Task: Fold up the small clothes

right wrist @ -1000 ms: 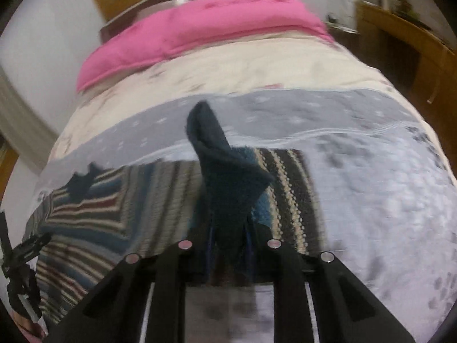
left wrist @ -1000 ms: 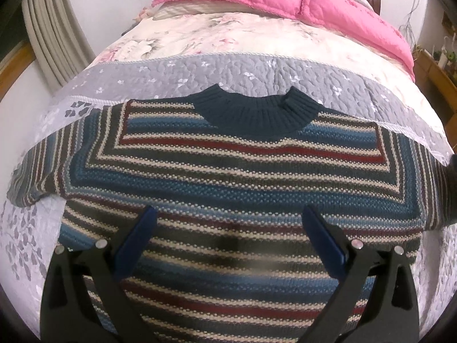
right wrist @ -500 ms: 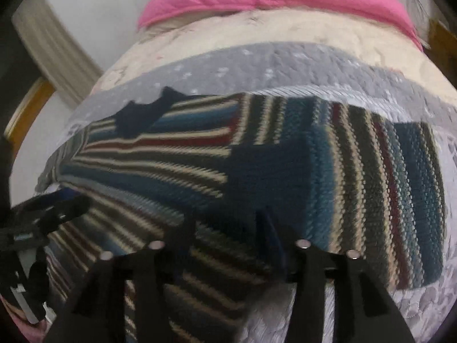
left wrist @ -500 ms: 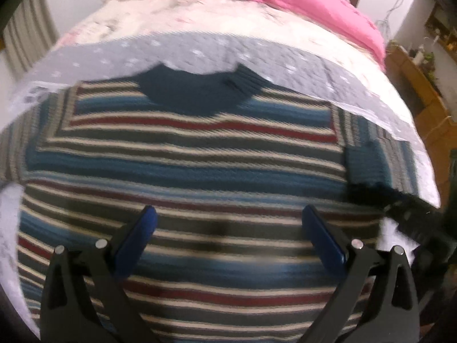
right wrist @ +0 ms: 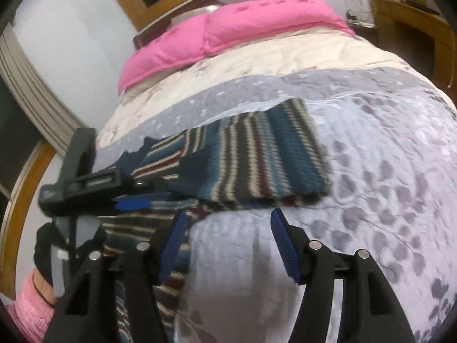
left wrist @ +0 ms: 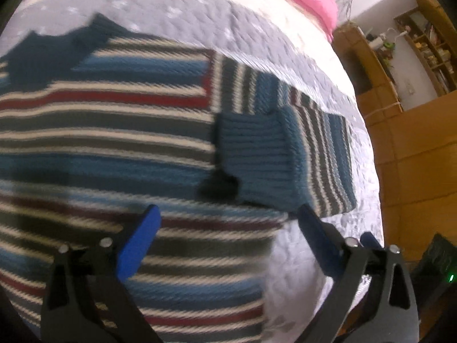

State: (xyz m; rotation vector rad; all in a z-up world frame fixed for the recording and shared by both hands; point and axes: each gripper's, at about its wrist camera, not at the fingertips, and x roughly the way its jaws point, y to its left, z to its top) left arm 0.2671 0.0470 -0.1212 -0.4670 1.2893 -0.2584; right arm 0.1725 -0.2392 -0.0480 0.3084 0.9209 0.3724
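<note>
Quilted grey bedding covers the bed [right wrist: 385, 148], with a pink duvet [right wrist: 228, 31] at its head around 12 o'clock. At 9 o'clock in the left wrist view the striped sweater [left wrist: 100, 143] lies flat, collar [left wrist: 57, 54] uppermost. Left tongs [left wrist: 225, 240] hover over its body, spread wide and holding nothing. Toward 3 o'clock one sleeve [left wrist: 285, 154] is already folded inward, its ribbed cuff resting on the chest. Right tongs [right wrist: 228, 243] hang open and empty just below that sleeve. I judge the other sleeve and the body fold remain.
</note>
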